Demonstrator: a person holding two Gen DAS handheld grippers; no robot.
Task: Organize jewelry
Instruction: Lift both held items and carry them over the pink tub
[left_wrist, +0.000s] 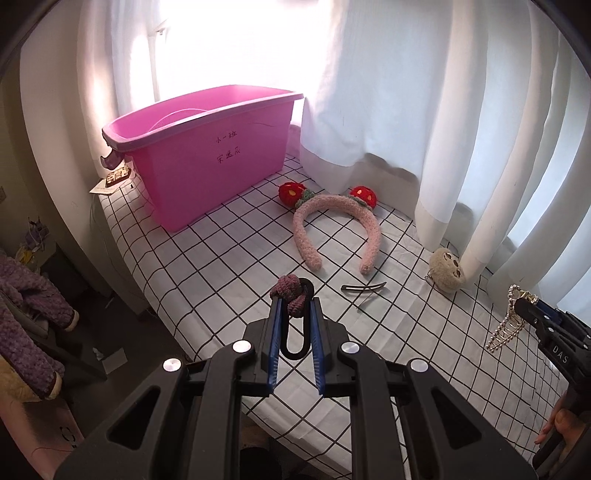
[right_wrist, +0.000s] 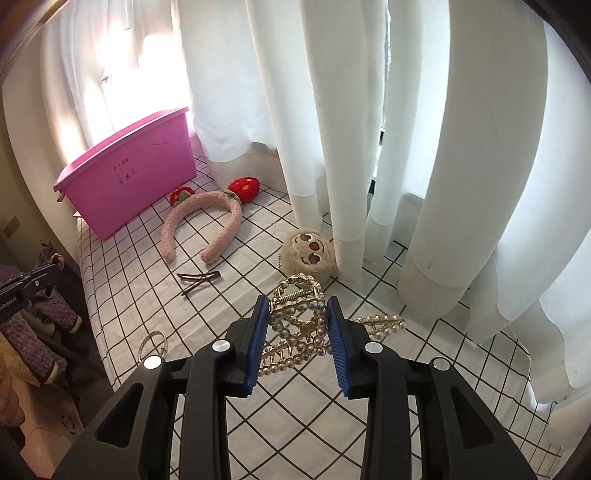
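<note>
A: What are the grippers holding?

B: The left gripper (left_wrist: 295, 306) is clamping a black hair tie with a purple knit knot (left_wrist: 290, 297), its loop running back between the fingers. The right gripper (right_wrist: 297, 306) is pinching a pearl hair claw (right_wrist: 297, 325), spring end pointing away.

A: And the pink bin (left_wrist: 207, 162)?

B: It is sitting far left on the checked sheet (left_wrist: 229, 266); its contents are not showing. The strawberry headband (left_wrist: 332, 229) is lying right of it, ends pointing near.

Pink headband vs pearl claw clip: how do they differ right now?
The pink headband lies flat on the checked cloth; the pearl claw clip is clamped in the right gripper. The headband is fuzzy fabric with red strawberries; the clip is gold metal studded with pearls. Both are outside the pink bin.
</note>
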